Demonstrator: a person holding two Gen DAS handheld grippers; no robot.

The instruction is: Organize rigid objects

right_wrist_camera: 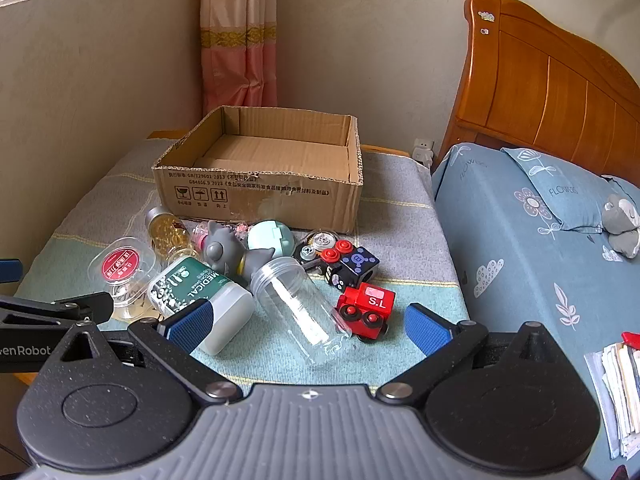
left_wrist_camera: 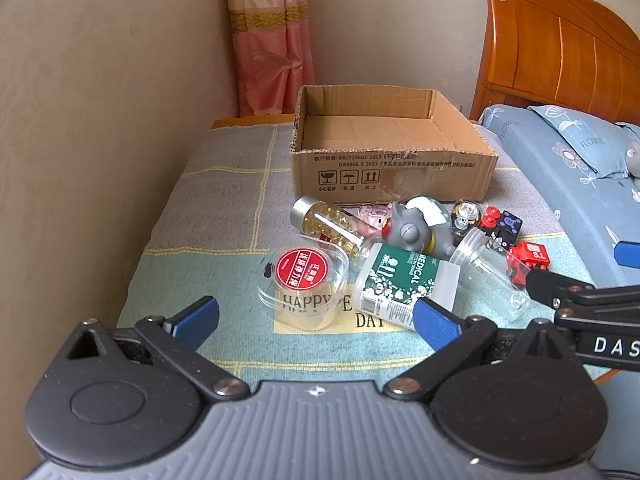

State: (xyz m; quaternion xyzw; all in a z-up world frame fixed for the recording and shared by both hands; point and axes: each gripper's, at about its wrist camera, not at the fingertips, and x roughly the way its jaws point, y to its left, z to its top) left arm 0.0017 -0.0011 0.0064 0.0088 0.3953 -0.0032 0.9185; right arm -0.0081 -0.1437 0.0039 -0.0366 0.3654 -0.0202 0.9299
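A brown cardboard box (right_wrist_camera: 260, 184) with black print sits toward the far edge of a grey, teal and yellow-lined checked cloth (right_wrist_camera: 404, 204). Nearer lie a green-and-white bottle (right_wrist_camera: 200, 284), a red-lidded clear tub (right_wrist_camera: 120, 266), a grey figurine (right_wrist_camera: 224, 252), a red toy car (right_wrist_camera: 366, 310), and a black cube (right_wrist_camera: 354, 266) with red studs.

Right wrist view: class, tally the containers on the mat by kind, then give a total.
Cardboard box: 1
Filled bottles: 2 (gold capsule bottle, green medical bottle)
Empty clear jar: 1
Red-lidded clear tub: 1
Total: 5
The half-hidden pink item is too unclear to count.
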